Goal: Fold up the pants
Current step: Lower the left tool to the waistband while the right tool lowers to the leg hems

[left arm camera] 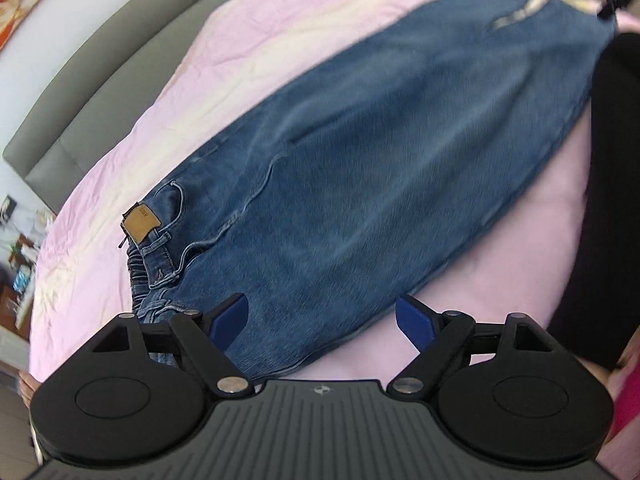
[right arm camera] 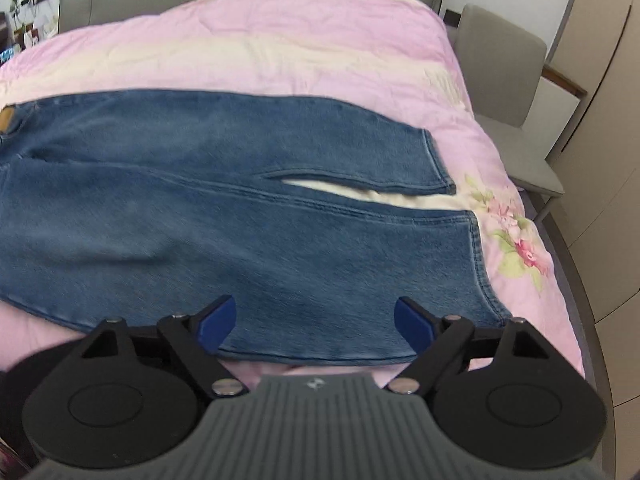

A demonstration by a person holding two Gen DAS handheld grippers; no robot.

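Left wrist view is showing the left gripper (left arm camera: 322, 320) hovering with fingers apart over the waist end of the jeans (left arm camera: 360, 168), which are lying flat on the pink bedspread (left arm camera: 160, 92). Right gripper (right arm camera: 316, 320) is hanging, fingers apart, over the near leg's hem.

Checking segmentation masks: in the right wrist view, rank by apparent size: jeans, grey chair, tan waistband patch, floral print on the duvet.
1. jeans
2. grey chair
3. floral print
4. tan waistband patch, cut off by the frame edge

The chair sits farther back, so only apparent size counts.
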